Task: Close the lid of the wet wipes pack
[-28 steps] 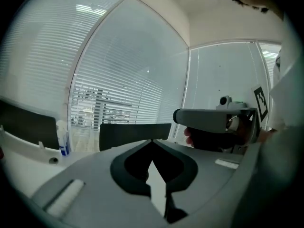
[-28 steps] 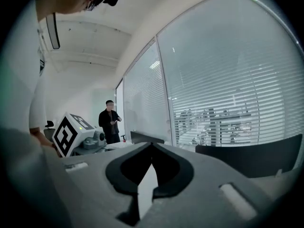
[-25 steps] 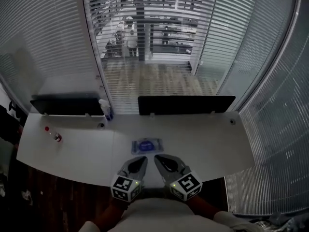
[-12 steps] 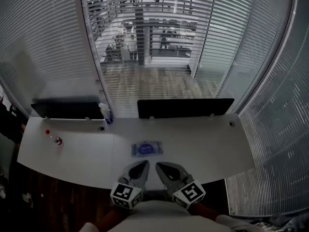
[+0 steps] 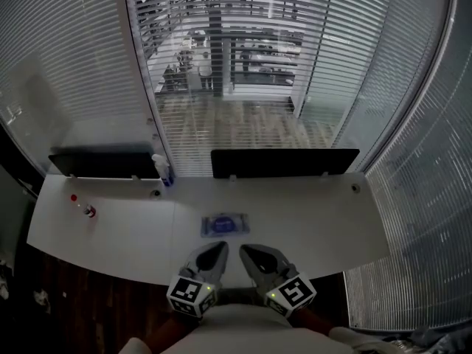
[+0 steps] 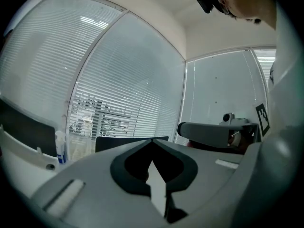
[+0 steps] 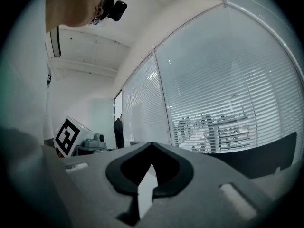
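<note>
The wet wipes pack (image 5: 225,224), a flat blue packet, lies on the white desk (image 5: 310,220) in the head view, its lid flat on top. Both grippers are held close to the person's body, nearer than the pack and apart from it. My left gripper (image 5: 217,248) is shut, its jaw tips meeting with nothing between them (image 6: 152,140). My right gripper (image 5: 245,250) is shut too, empty (image 7: 151,145). Neither gripper view shows the pack; both look level toward the blinds.
Two dark screens (image 5: 284,161) (image 5: 103,162) stand along the desk's far edge, with a spray bottle (image 5: 161,167) between them. A small red-capped bottle (image 5: 82,206) lies at the desk's left. Glass walls with blinds (image 5: 236,65) rise behind the desk.
Both grippers have drawn back from the pack toward the person's body and risen slightly. The pack has not moved.
</note>
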The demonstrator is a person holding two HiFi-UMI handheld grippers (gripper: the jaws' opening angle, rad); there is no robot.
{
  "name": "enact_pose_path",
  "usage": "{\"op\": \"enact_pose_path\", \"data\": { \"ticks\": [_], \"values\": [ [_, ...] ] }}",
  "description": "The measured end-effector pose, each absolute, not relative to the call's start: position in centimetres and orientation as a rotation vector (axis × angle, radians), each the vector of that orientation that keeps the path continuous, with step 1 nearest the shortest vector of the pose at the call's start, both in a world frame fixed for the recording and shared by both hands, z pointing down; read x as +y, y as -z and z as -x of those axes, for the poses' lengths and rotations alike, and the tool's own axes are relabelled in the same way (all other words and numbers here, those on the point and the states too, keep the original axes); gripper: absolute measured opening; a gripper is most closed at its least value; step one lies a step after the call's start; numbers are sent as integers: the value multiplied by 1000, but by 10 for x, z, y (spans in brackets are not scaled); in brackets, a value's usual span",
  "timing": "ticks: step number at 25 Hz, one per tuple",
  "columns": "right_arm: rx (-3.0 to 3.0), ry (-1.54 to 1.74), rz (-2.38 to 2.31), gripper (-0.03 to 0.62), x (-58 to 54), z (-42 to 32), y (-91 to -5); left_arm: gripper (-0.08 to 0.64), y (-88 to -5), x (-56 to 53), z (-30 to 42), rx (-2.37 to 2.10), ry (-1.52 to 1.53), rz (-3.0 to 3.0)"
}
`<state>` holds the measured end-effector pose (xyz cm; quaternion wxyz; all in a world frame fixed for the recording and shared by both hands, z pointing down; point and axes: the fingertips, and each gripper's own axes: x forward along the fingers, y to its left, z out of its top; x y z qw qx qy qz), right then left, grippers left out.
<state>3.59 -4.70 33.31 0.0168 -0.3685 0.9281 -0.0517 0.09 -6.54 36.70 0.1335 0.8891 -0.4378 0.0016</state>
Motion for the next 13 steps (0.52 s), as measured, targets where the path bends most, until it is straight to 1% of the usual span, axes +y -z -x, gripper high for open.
{"op": "enact_pose_path", "data": {
  "ticks": [13],
  "values": [
    [2874, 168, 1149, 0, -46, -40, -328, 3, -365, -63, -8, -1271, 0, -2584]
  ]
}}
